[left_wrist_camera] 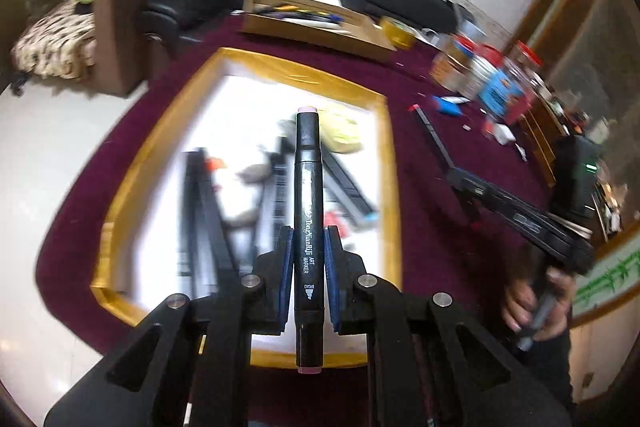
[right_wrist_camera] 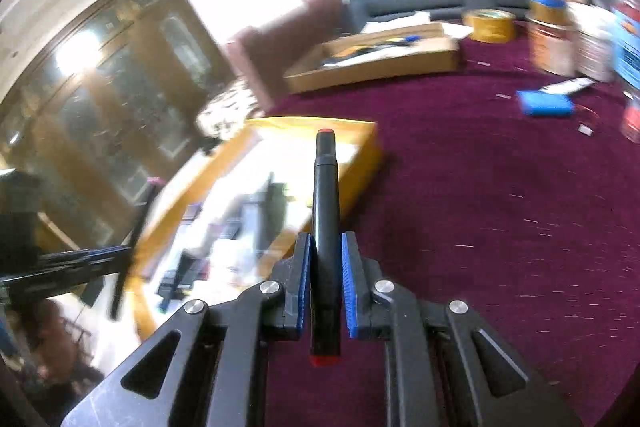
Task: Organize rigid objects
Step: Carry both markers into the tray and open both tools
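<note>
A maroon-covered bench [left_wrist_camera: 420, 155] carries a yellow-rimmed tray [left_wrist_camera: 390, 163] of blurred pens. Above it, the left gripper [left_wrist_camera: 307, 267] is clamped on a pink-capped marker [left_wrist_camera: 307, 187], the right gripper [right_wrist_camera: 326, 279] on a red-capped marker [right_wrist_camera: 326, 203]. Both markers look light, stiff and smooth; mid-barrel grips suit them.

Glossy black plastic marker [left_wrist_camera: 307, 203], fuzzy maroon tablecloth [right_wrist_camera: 500, 227]
</note>
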